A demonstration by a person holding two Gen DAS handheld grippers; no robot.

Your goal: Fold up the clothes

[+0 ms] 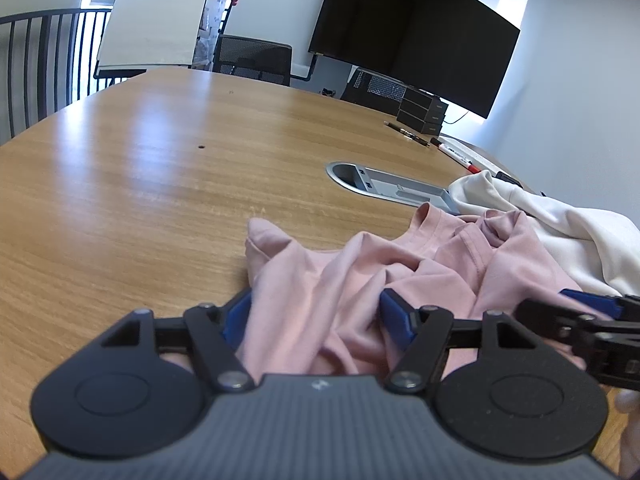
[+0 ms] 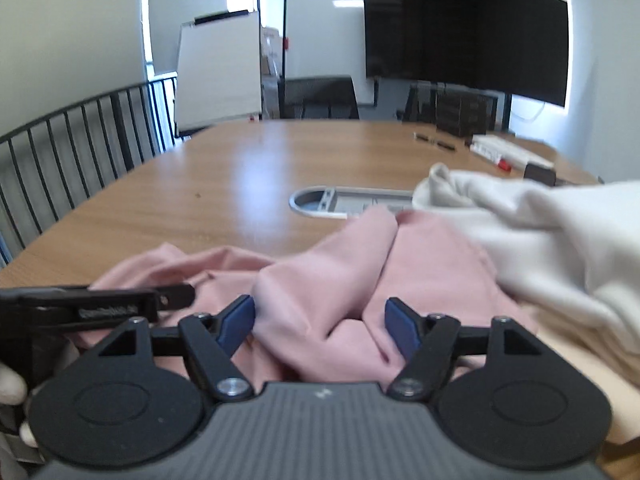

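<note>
A crumpled pink shirt [image 1: 360, 272] lies on the wooden table [image 1: 160, 184], close in front of both grippers. My left gripper [image 1: 316, 316] is open, and a bunched fold of the pink cloth sits between its blue pads without being pinched. My right gripper [image 2: 320, 322] is also open, with another ridge of the pink shirt [image 2: 332, 280] lying between its pads. A white garment [image 1: 560, 232] rests against the shirt's right side and partly on it. The two grippers are side by side; the right gripper's finger [image 1: 536, 309] shows at the left wrist view's right edge.
A silver cable port [image 1: 384, 184] is set into the table just behind the clothes. Markers [image 1: 456, 154] and stacked black boxes [image 1: 424, 114] lie at the far right. A large dark screen [image 1: 420, 36], chairs, a whiteboard and a black railing [image 2: 80, 148] ring the table.
</note>
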